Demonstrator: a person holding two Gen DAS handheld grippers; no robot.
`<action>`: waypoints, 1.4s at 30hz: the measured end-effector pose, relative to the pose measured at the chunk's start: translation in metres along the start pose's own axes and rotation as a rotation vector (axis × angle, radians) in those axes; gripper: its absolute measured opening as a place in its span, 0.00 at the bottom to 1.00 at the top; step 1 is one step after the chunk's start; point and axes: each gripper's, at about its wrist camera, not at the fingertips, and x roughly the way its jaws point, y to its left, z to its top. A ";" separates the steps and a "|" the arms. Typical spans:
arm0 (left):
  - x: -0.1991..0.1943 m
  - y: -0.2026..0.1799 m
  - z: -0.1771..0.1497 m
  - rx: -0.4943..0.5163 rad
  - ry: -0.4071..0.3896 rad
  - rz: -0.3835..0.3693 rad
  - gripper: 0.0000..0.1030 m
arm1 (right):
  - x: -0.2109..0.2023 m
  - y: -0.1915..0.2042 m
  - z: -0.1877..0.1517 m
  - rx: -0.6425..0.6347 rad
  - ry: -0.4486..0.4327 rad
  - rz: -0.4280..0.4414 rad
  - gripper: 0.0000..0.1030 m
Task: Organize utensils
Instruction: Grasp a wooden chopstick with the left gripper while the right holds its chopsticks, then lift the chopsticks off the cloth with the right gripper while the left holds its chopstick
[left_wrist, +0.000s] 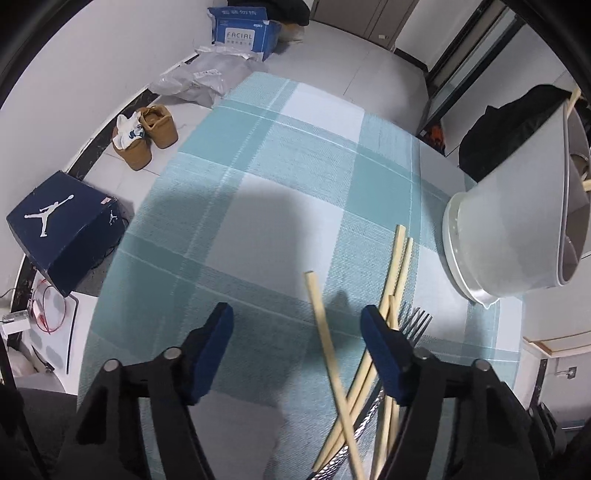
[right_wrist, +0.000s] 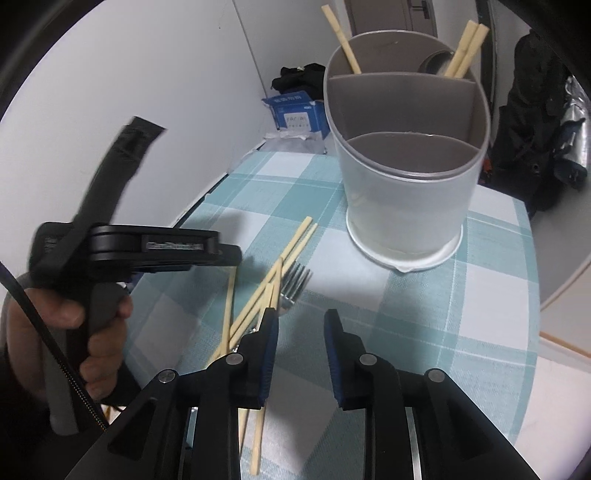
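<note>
Left tool (left_wrist: 297, 325) points steeply down at the counter (left_wrist: 258, 166), jaws apart and clamped on nothing; one loose chopstick (left_wrist: 325, 339) lies in the gap between its pads without touching either. Right tool (right_wrist: 301, 328) hangs over bare checked cloth, jaws part open and empty. The remaining utensils sit in a crossed heap: several chopsticks (right_wrist: 273, 273) lying over a fork (right_wrist: 295, 280), tines toward the holder. The holder (right_wrist: 402, 177), a pale divided tub on a white saucer, stands near the heap toward the far side; three chopsticks (right_wrist: 463, 50) already stand in its rear compartment, the two front compartments look empty. Judgement: sorting is partly done, next pick is likely from the heap. Risks: sticks overlap, so closing on one may drag or flick its neighbours, or catch two at once; thin round bamboo may roll out of the pads. The fork lies flat and partly under the sticks, hard to get under. Both tools work close together, so a collision over the heap is possible. A knock on the tall holder could tip it.
</note>
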 end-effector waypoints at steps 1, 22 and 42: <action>0.001 -0.002 0.000 0.006 0.000 0.008 0.62 | -0.001 0.000 0.000 0.002 -0.004 0.000 0.24; 0.009 -0.011 0.008 -0.015 -0.060 0.091 0.03 | -0.002 -0.009 0.001 0.031 -0.040 0.039 0.25; -0.065 0.042 0.017 -0.144 -0.303 -0.143 0.02 | 0.052 0.007 0.023 0.063 0.098 0.132 0.23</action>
